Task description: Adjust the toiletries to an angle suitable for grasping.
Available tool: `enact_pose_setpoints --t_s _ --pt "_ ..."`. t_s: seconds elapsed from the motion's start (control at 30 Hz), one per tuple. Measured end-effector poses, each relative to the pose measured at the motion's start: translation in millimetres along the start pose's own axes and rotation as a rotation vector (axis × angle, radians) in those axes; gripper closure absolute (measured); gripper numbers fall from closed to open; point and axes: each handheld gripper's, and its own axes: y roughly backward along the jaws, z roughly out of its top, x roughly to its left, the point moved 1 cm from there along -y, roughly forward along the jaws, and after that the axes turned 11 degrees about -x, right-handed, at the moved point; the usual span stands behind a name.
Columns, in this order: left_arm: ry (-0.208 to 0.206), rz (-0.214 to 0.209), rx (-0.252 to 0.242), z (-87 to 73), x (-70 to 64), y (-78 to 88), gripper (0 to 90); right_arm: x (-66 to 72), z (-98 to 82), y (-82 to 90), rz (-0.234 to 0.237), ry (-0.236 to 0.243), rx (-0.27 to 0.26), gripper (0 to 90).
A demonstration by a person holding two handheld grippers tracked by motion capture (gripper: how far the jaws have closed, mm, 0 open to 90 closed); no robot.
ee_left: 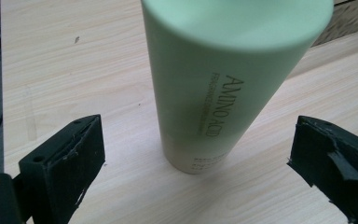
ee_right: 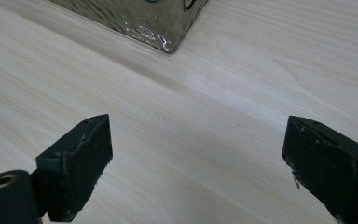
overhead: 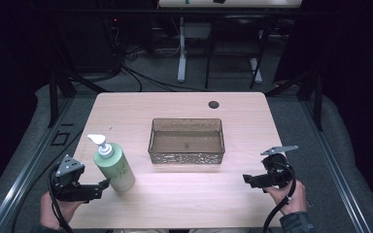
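A pale wooden table [overhead: 184,194] carries everything, with a small dark round hole [overhead: 213,104] near its far edge, right of centre. At the middle sits a translucent brown rectangular bin [overhead: 186,141] with textured walls; in the right gripper view only one glossy corner of it [ee_right: 161,32] shows, the rest cut off at the top. Near the table's left edge, toward the front, a light green pump bottle [overhead: 113,167] stands upright; the left gripper view cuts off its pump, showing the body [ee_left: 214,79] printed "AMINO ACID", the smaller print unreadable. The left gripper [overhead: 102,187] is just beside the bottle, jaws spread wide and apart from it. The right gripper [overhead: 249,179], near the front right corner, is likewise spread wide over bare wood.
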Motion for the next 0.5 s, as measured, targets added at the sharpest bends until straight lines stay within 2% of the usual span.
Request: enact_pose_setpoints --t_s 0.13,0.2,0.5 --pt "0.000 -0.024 -0.001 5.4 -2.1 -3.3 2.2 1.1 0.2 -1.8 0.004 0.009 0.013 8.2" --pt "0.025 -0.046 -0.019 10.6 -1.0 -3.5 1.6 1.3 0.2 -2.3 0.008 0.010 0.017 8.3" --pt "0.021 -0.037 -0.068 20.8 -0.8 -10.2 0.1 -0.1 -0.4 -2.8 0.007 0.008 0.021 8.5"
